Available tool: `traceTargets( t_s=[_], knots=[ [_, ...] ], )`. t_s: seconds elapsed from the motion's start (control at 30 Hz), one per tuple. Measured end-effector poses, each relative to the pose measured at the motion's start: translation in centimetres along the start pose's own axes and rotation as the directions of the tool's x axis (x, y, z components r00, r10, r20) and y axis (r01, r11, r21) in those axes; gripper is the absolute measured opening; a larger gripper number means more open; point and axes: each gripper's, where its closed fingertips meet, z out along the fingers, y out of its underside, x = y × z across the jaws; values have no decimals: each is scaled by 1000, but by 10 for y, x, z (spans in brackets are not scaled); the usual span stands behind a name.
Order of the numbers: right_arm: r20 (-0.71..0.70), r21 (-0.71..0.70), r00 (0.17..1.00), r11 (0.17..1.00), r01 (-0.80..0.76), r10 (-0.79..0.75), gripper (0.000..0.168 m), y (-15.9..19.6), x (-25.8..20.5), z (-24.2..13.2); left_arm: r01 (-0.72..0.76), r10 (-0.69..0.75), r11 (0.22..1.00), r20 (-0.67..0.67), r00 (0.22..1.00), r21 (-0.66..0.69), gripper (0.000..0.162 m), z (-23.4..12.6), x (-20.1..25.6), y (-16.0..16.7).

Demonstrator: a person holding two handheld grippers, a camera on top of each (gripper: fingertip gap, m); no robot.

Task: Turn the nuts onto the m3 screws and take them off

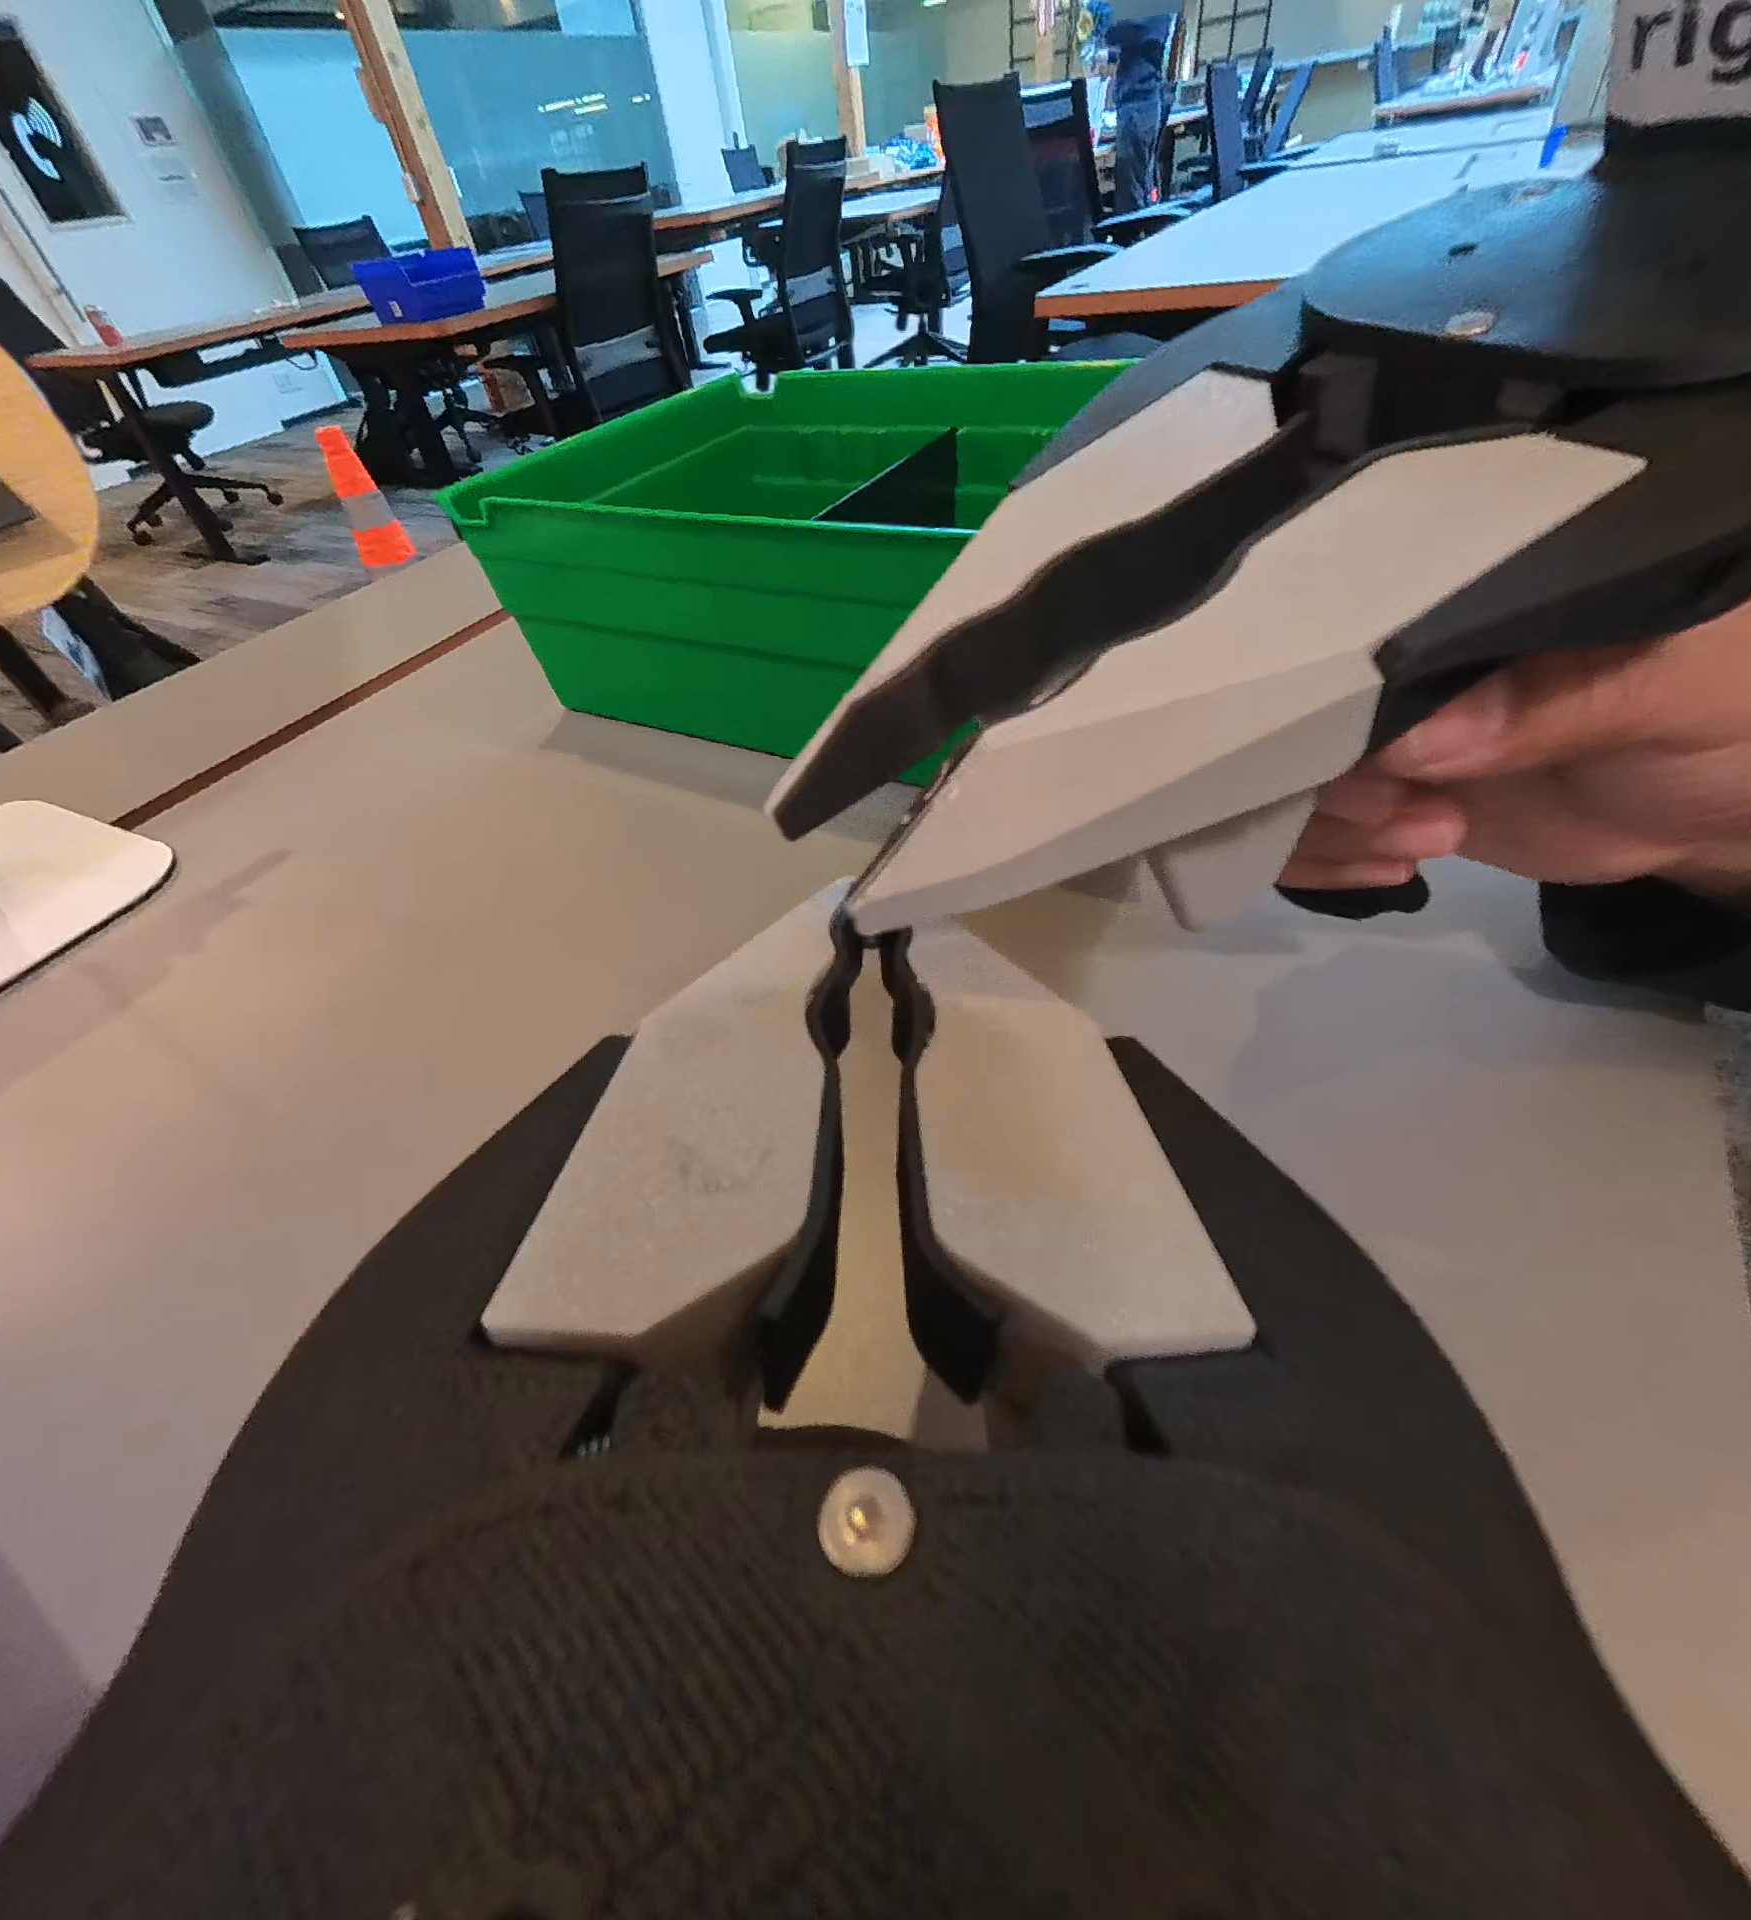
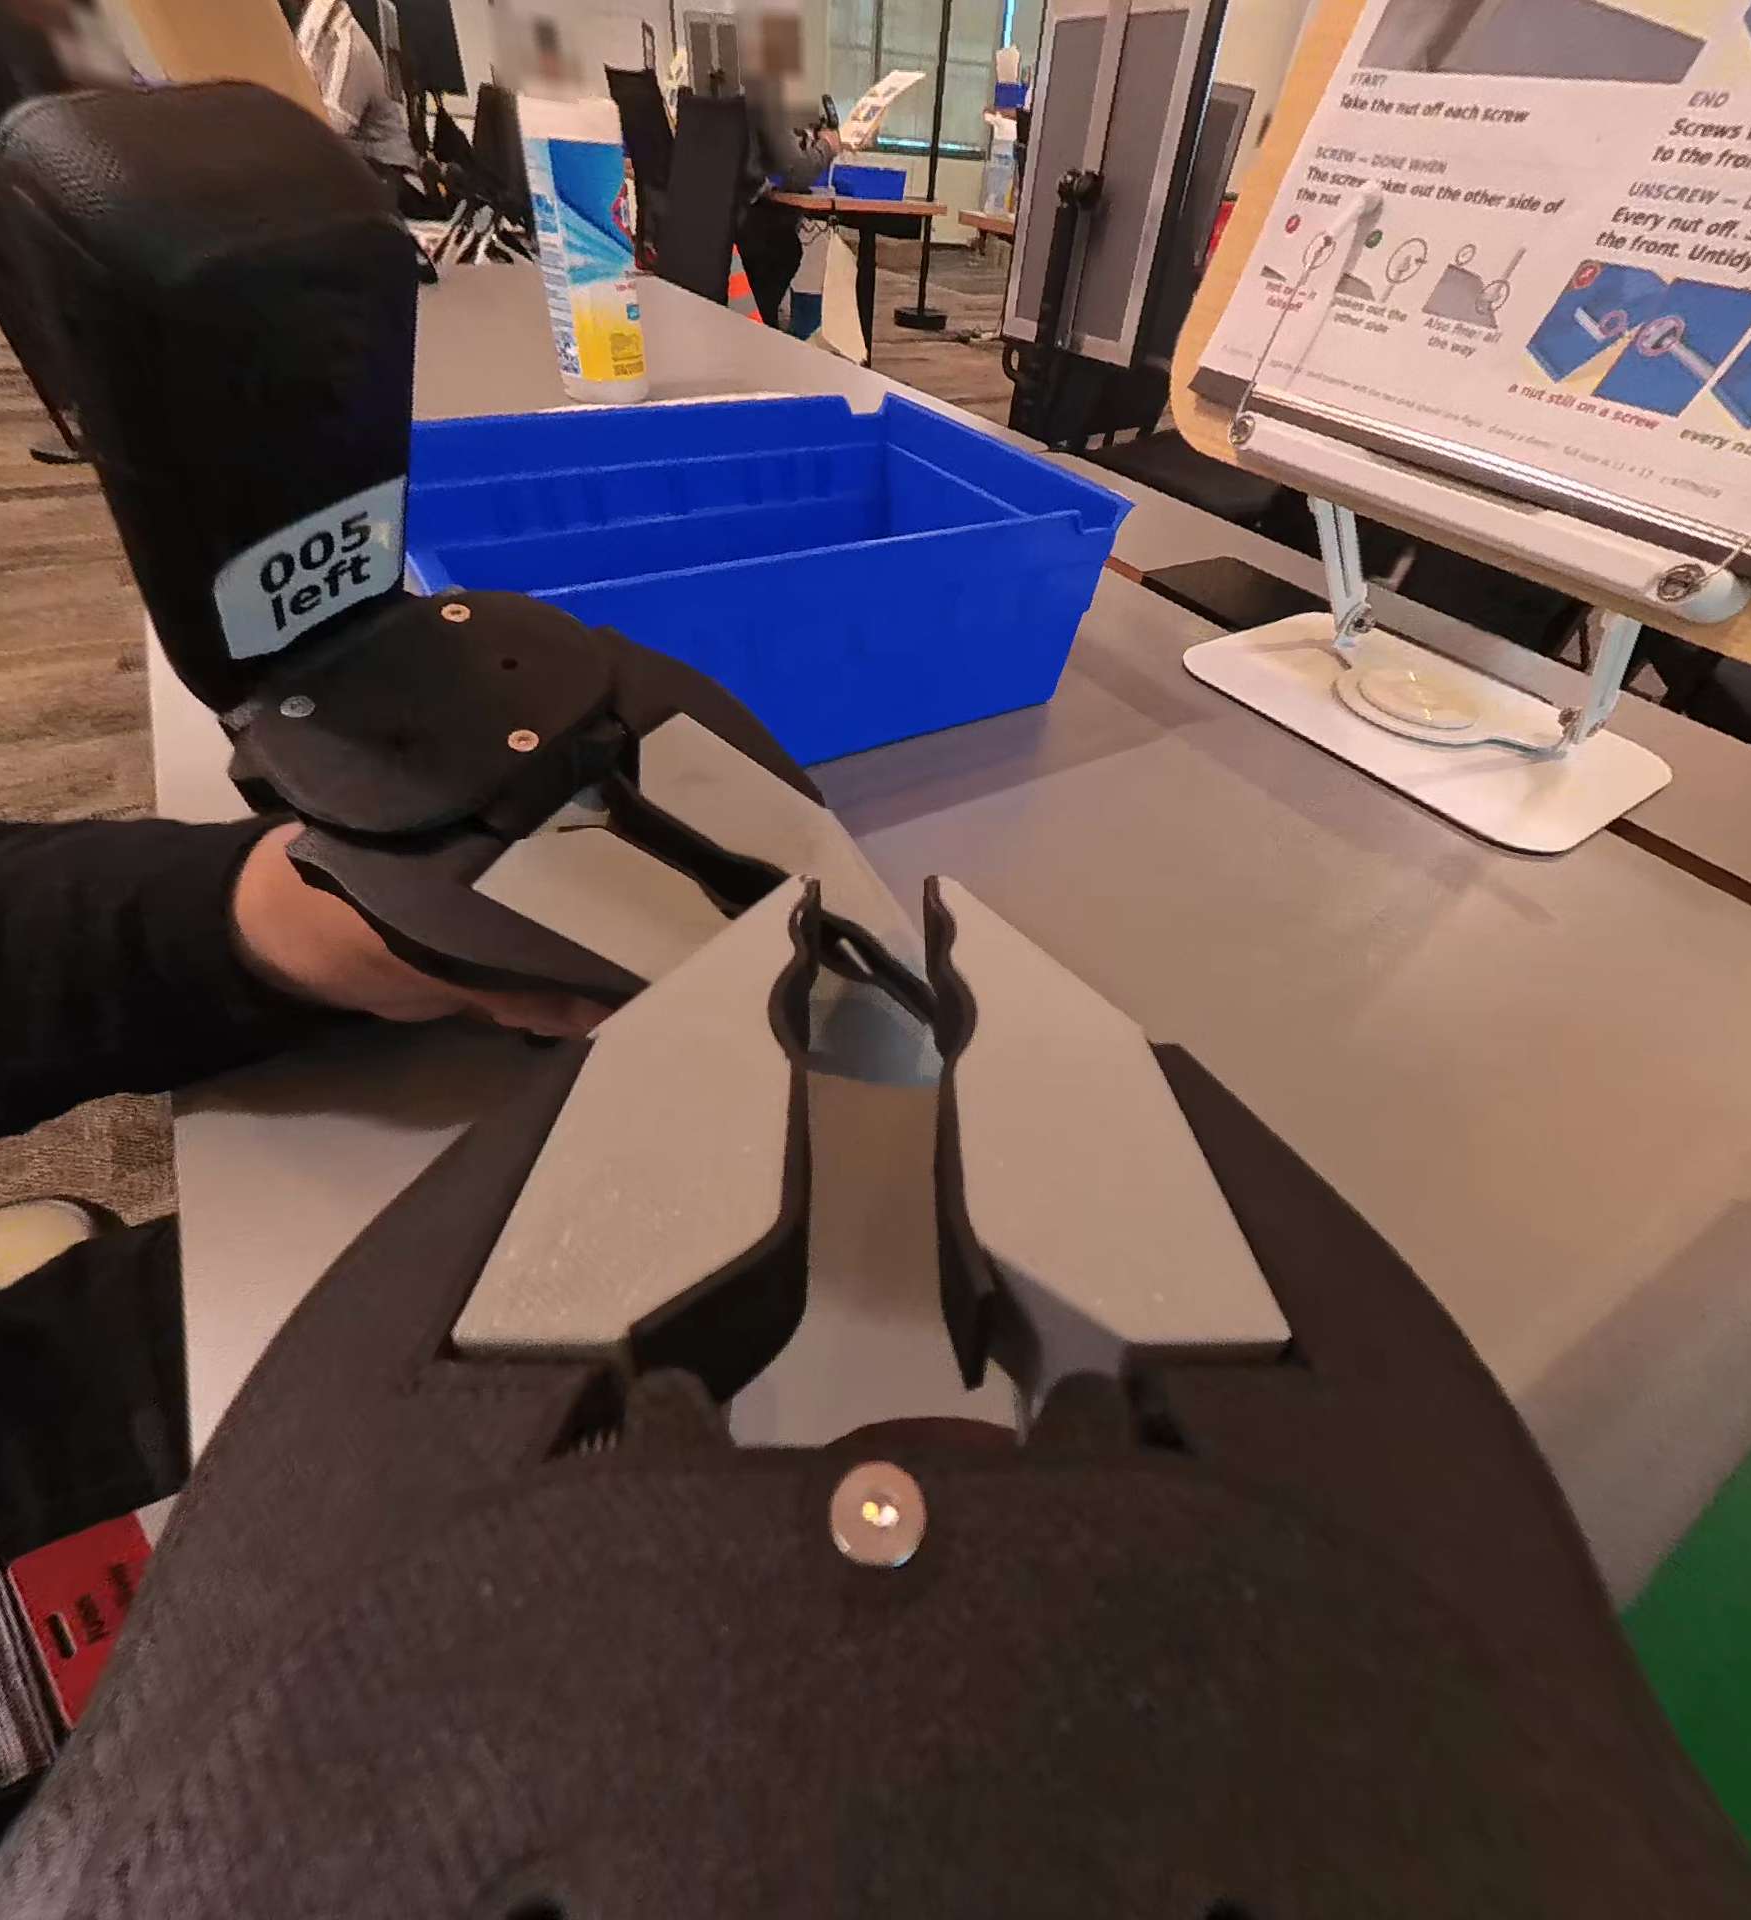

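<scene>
Matt, grainy grey plastic on the left gripper [image 1: 866,935] fingers, ribbed black printed body behind. Glossy moulded plastic: green bin [image 1: 705,582], blue bin [image 2: 798,582]. Smooth satin grey tabletop [image 1: 331,935]. Shiny metal bolt [image 2: 877,1513].

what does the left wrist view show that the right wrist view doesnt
Only the left wrist view shows the inside of the green bin with its dark divider, and an orange cone. Only the right wrist view shows the blue bin, a wipes canister and an instruction sheet on a stand. Both show the grey table, the left claw and the right claw, tips meeting.
</scene>
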Motion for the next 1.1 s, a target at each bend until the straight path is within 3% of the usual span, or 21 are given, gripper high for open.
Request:
traceTargets(
  t_s=[0.3, 0.33, 0.4, 0.47, 0.7, 1.1],
  knots=[
    [-71, -230, 991, 969, 91, -110, 29, 22, 9, -2, -154, 162, 981, 62, 985, -114, 0, 8, 1, 16],
    [-85, -245, 988, 964, 102, -127, 28, 23, 11, -4, -154, 162, 981, 63, 985, -115, 0, 8, 1, 16],
    [-161, -273, 969, 952, 141, -190, 11, 23, 24, -9, -149, 156, 983, 57, 986, -107, 0, 7, 2, 15],
    [-198, -308, 952, 937, 167, -234, 10, 29, 32, -14, -138, 143, 987, 56, 988, -85, 0, 6, 2, 11],
    [-133, -226, 985, 971, 76, -108, 17, 18, 18, -13, -146, 153, 983, 54, 987, -109, 0, 7, 2, 15],
    [-129, -336, 979, 936, 105, -156, 24, 27, 14, -6, -184, 196, 973, 78, 978, -143, 0, 9, 0, 20]
  ],
)
